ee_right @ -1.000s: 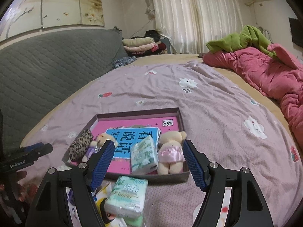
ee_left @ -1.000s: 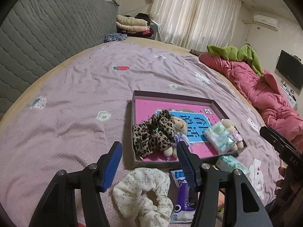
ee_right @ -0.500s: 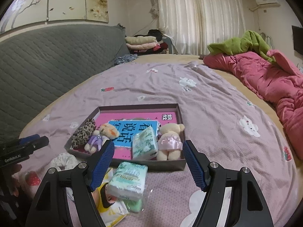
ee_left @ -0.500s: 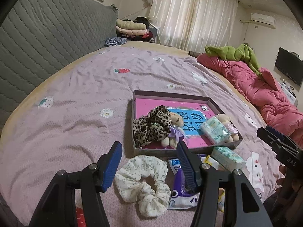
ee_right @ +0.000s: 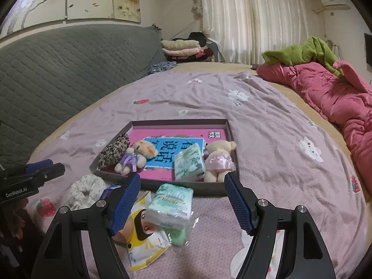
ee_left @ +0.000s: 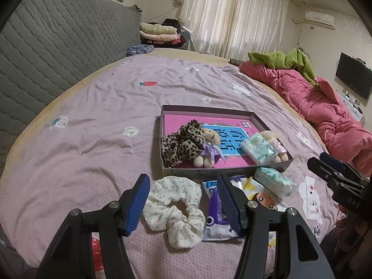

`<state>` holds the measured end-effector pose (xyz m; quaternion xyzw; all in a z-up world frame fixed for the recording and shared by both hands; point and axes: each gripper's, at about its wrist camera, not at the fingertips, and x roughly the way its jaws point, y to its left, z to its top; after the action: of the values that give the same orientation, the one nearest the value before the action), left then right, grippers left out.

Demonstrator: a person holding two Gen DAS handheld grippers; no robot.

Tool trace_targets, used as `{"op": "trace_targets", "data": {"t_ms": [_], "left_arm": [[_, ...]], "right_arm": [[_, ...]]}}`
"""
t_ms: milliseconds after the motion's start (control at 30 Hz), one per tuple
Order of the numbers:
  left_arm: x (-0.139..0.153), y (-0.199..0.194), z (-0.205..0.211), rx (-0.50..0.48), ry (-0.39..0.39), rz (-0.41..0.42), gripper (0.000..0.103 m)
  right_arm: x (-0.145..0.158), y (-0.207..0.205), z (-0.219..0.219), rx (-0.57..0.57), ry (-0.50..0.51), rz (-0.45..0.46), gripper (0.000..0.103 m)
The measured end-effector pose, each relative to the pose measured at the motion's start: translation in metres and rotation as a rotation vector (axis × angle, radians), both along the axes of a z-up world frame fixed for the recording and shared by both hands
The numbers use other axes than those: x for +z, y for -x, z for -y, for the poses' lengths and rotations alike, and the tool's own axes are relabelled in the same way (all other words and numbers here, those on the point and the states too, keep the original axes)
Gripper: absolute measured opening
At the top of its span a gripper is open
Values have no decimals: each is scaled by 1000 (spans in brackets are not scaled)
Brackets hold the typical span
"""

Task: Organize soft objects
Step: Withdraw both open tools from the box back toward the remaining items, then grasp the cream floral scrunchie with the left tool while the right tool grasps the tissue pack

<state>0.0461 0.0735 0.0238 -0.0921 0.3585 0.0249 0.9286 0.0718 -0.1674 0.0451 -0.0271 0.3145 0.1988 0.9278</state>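
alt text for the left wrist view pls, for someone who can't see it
The open left tool hovers over a cream scrunchie on a purple bedspread. Behind it, a shallow box holds a leopard scrunchie, two small teddies and a tissue pack.

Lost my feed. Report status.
Both hand-held grippers, left and right, open, empty. Cream scrunchie and tissue pack outside tray. Nothing blocking.

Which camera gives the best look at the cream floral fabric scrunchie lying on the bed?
The left wrist view: the cream floral fabric scrunchie lies whole between its open fingers. In the right wrist view it sits small at the left edge, partly hidden behind a finger.
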Motion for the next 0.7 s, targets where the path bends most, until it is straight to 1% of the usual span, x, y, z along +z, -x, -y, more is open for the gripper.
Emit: {"op": "trace_targets", "data": {"t_ms": [133, 400, 700], "left_arm": [[0, 6, 2, -6, 9, -5, 60], [2, 15, 8, -19, -15, -12, 60], [4, 25, 12, -26, -16, -20, 60]], "right_arm": [[-1, 6, -3, 14, 6, 0, 76], [-2, 15, -3, 24, 7, -7, 76], [-4, 24, 4, 24, 1, -22, 76]]}}
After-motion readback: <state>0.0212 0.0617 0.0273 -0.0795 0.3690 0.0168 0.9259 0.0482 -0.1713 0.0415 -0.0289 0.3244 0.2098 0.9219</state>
